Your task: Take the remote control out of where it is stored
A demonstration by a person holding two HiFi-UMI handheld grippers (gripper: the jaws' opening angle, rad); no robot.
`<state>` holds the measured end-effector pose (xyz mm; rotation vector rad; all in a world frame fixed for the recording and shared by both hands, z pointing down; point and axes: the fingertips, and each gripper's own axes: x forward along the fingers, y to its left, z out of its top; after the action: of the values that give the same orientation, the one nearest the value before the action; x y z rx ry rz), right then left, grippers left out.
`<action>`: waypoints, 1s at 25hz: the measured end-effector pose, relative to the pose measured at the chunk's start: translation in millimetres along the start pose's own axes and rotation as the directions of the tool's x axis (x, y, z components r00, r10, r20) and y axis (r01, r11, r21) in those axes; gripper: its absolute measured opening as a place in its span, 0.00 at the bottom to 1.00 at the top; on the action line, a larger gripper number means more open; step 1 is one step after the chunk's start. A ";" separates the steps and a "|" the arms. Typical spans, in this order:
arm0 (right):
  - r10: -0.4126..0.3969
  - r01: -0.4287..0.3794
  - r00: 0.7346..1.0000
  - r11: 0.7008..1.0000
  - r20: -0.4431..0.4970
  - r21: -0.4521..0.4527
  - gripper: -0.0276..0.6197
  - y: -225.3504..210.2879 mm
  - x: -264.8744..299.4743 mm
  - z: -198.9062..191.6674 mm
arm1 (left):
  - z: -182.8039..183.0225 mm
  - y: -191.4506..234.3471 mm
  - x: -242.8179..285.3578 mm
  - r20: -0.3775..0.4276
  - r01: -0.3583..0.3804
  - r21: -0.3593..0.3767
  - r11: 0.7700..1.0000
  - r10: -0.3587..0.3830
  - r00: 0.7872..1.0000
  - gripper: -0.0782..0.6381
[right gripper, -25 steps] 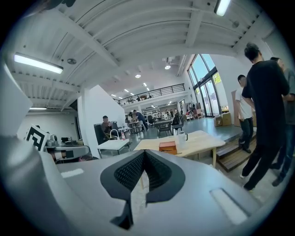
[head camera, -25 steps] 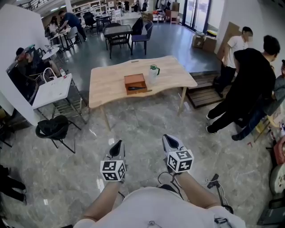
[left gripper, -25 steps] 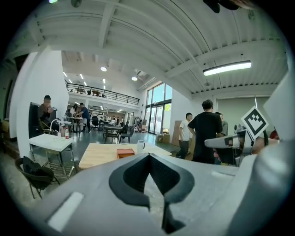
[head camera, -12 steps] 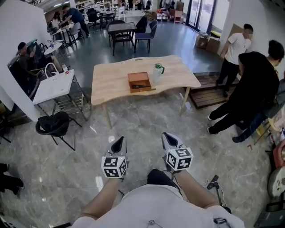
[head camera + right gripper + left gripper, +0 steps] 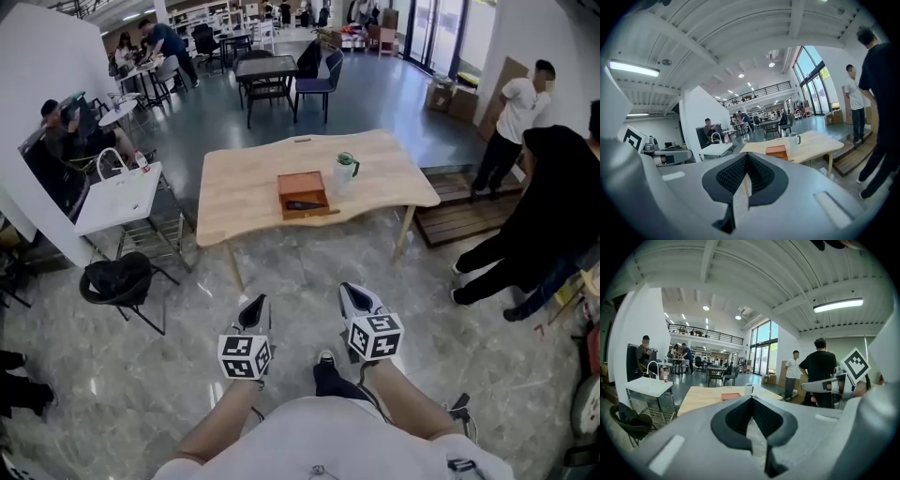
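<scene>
The big pale wood surface [image 5: 234,183] is the anchor here, standing alone in the middle of an open floor, and the person is well short of its near edge, so I'd call this the walk-up stage with nothing touched yet. Near the middle of the surface, a bit toward the near edge, sits an open reddish-brown box [image 5: 298,185]. That looks like the storage spot, lid off so you can reach straight in from above. Just beyond the box's right side on the surface is a white jug [image 5: 346,171] with a dark lid, close enough that I'd watch it when reaching in. Both grippers are held low and side by side out front, pointing toward the surface, which reads like a carry pose for walking. The left gripper [image 5: 255,305] has its jaws clenched together on nothing, and so does the right gripper [image 5: 356,292]; their own views show only the surface far ahead past the tips. Smallest bit: the remote [image 5: 302,203] looks to be the dark slim thing lying flat in the box's near half, though it's too small from here to be sure. One set of jaws will need to spread before going in.
</scene>
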<state>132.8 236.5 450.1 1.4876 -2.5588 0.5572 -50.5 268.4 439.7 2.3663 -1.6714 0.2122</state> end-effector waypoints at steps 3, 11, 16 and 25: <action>0.017 -0.017 1.000 1.000 0.000 0.000 0.09 -20.4 38.3 21.8 | 17.2 14.5 38.4 0.005 -0.021 0.001 1.000 0.021 1.000 0.11; 0.061 -0.061 0.998 0.998 -0.001 -0.002 0.09 -81.3 137.2 75.3 | 53.3 51.0 144.6 0.006 -0.079 -0.007 0.997 0.079 0.997 0.11; 0.092 -0.092 0.996 0.996 -0.013 -0.005 0.09 -108.9 186.9 94.3 | 70.4 64.9 194.2 0.015 -0.108 -0.006 0.994 0.108 0.994 0.11; 0.148 -0.149 0.987 0.989 -0.060 -0.006 0.09 -120.6 253.6 100.8 | 67.4 94.8 234.5 -0.015 -0.156 -0.030 0.987 0.156 0.988 0.11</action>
<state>115.4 -61.1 461.1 1.2637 -2.6368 0.5955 -62.1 6.9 444.3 2.2088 -1.8421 0.2260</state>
